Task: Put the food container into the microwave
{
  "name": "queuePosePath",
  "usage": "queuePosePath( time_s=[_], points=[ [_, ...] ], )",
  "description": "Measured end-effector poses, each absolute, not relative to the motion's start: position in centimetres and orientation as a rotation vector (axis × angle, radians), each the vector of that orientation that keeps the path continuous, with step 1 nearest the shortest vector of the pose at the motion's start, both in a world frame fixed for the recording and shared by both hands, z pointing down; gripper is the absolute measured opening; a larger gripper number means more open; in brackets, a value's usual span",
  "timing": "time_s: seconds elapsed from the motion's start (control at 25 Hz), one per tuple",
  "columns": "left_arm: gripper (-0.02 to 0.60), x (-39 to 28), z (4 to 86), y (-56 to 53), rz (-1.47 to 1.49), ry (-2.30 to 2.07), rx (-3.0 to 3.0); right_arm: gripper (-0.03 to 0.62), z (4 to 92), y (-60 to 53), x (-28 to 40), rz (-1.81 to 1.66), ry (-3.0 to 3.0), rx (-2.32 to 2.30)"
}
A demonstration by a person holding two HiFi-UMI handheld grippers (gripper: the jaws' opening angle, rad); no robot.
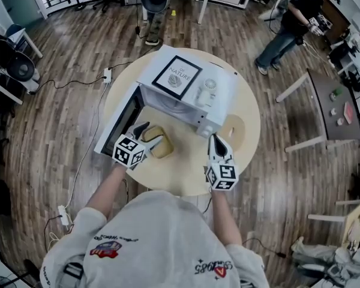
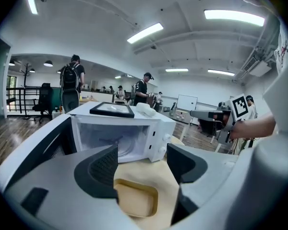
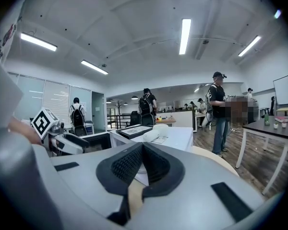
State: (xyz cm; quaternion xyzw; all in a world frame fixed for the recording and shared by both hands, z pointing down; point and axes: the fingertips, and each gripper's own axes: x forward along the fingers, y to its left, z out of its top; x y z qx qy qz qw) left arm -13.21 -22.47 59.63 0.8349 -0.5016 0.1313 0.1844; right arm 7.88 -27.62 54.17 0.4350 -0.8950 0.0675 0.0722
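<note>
A shallow tan food container [image 1: 162, 148] lies on the round wooden table [image 1: 180, 176], just in front of the white microwave [image 1: 186, 98], whose door [image 1: 116, 126] hangs open to the left. My left gripper [image 1: 149, 135] is open, one jaw on each side of the container. In the left gripper view the container [image 2: 136, 198] sits low between the spread jaws of the left gripper [image 2: 141, 159], with the microwave's empty cavity [image 2: 110, 138] straight ahead. My right gripper [image 1: 218, 143] is shut and empty, by the microwave's right front corner; its view shows the right gripper [image 3: 142, 152] with its pads pressed together.
A black-framed picture [image 1: 177, 77] and a white bundle [image 1: 209, 90] rest on the microwave's top. A cable and power strip [image 1: 107, 75] lie on the floor at the left. A person [image 1: 291, 23] stands at the back right beside a dark table [image 1: 325, 104].
</note>
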Motion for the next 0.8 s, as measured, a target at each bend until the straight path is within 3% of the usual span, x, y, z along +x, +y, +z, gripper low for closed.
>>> queuePosePath(
  time_s=[0.8],
  points=[
    [0.314, -6.5, 78.4, -19.1, 1.049, -1.013, 2.188, 0.000, 55.9, -25.5, 10.4, 0.259, -2.614, 1.380]
  ],
)
